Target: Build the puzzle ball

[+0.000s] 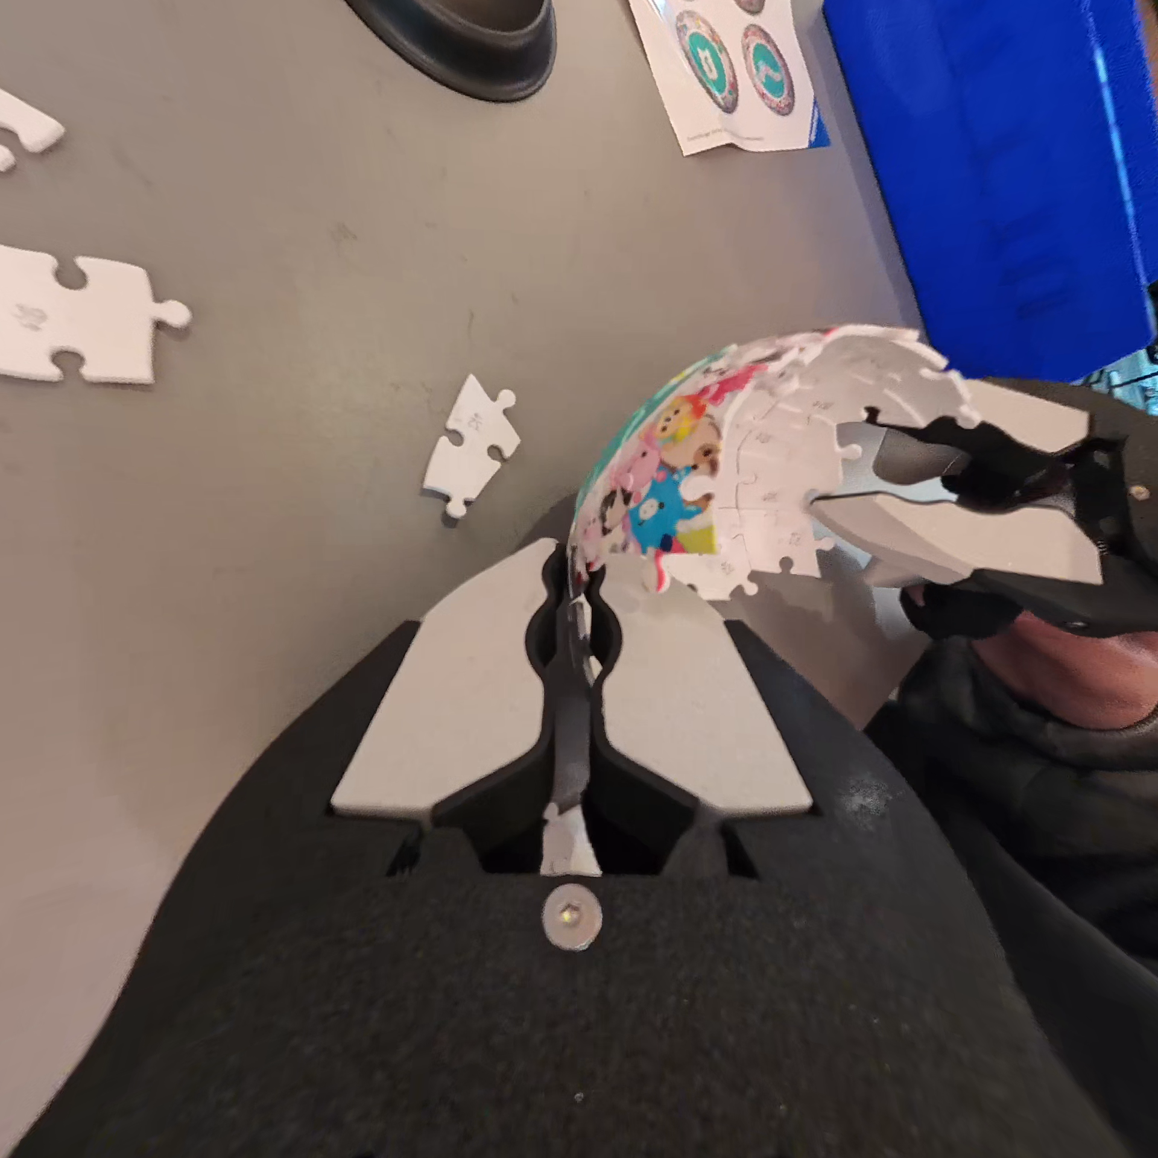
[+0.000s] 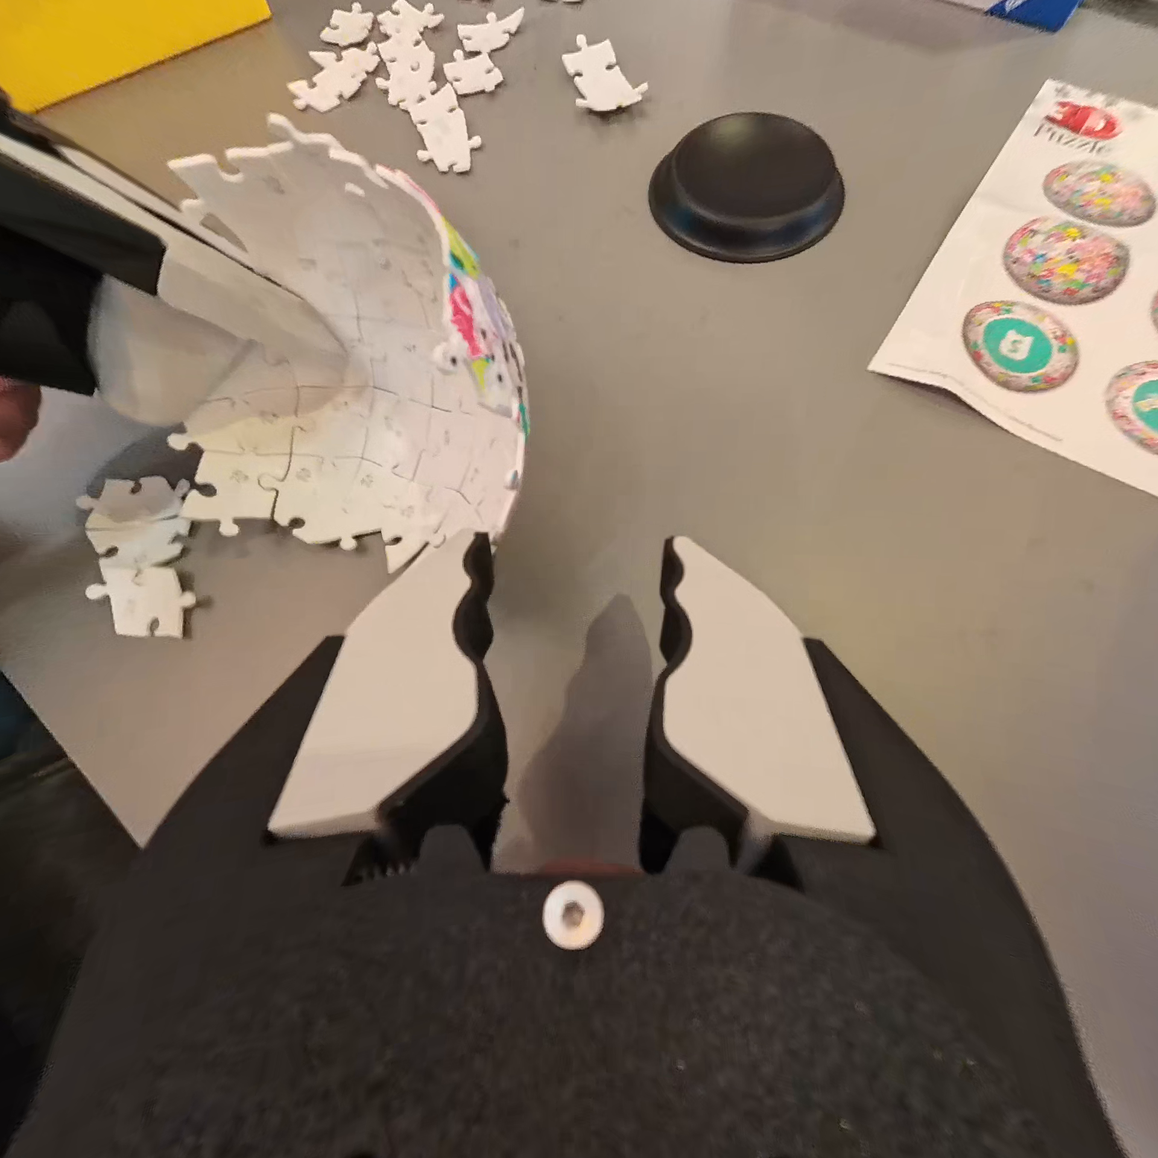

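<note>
Grey table (image 2: 626,388) fills both views and carries everything. Roughly half of the ball is seen to be built: a curved shell (image 2: 351,388) of joined pieces, white inside and printed outside, is held clear of the table at the left of the right wrist view and right of centre in the left wrist view. Its edge is pinched between the narrow jaws of the left gripper (image 1: 573,601), low in the left wrist view. The right gripper (image 2: 573,564) is held just beside the shell with its jaws wide and nothing between them; in the left wrist view it appears at the shell's right rim.

Much is judged to be left. A small joined group (image 2: 135,564) lies under the shell at lower left of the right wrist view, a heap of loose pieces (image 2: 407,69) at upper centre, and a single piece (image 1: 473,445) mid-frame in the left wrist view. A black stand (image 2: 745,185) sits unused at upper right of centre, a printed sheet (image 2: 1034,301) at the right edge, a blue box (image 1: 1002,175) at upper right of the left wrist view.
</note>
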`<control>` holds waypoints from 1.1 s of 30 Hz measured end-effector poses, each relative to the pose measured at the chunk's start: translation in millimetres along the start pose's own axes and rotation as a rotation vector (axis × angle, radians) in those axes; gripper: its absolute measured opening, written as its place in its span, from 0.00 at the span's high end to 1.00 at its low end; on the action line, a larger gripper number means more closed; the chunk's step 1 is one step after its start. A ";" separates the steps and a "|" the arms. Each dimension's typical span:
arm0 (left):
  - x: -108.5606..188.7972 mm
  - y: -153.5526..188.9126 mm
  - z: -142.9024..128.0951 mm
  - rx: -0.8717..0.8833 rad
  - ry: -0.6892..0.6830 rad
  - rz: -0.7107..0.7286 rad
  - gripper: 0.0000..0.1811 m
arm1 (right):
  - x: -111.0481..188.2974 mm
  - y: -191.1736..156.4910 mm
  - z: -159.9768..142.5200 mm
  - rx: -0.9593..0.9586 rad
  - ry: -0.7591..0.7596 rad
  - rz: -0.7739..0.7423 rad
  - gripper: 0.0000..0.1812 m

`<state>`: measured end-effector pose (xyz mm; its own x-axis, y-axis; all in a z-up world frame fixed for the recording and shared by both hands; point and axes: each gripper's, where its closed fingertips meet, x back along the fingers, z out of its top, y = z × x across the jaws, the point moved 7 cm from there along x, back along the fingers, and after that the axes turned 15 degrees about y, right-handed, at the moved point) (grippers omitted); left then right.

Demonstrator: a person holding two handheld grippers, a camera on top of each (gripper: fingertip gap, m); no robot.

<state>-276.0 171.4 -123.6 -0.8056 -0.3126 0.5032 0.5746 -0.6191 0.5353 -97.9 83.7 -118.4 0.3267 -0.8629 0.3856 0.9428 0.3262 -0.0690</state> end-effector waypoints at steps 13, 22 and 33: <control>6.2 -4.6 0.6 -0.002 0.051 0.014 0.97 | 13.4 -4.9 -1.6 -0.135 0.040 0.171 0.78; 7.1 3.0 1.6 -0.063 0.092 0.032 0.98 | 7.5 -12.0 -10.5 -0.281 -0.034 0.260 0.85; 8.2 21.8 10.8 -0.461 0.173 0.198 0.99 | 12.7 -37.0 3.8 0.109 0.083 0.168 1.00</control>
<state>-268.5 163.1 -100.5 -0.7224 -0.5458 0.4246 0.6265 -0.7765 0.0678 -128.8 62.2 -107.4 0.4874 -0.8201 0.2998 0.8632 0.5042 -0.0241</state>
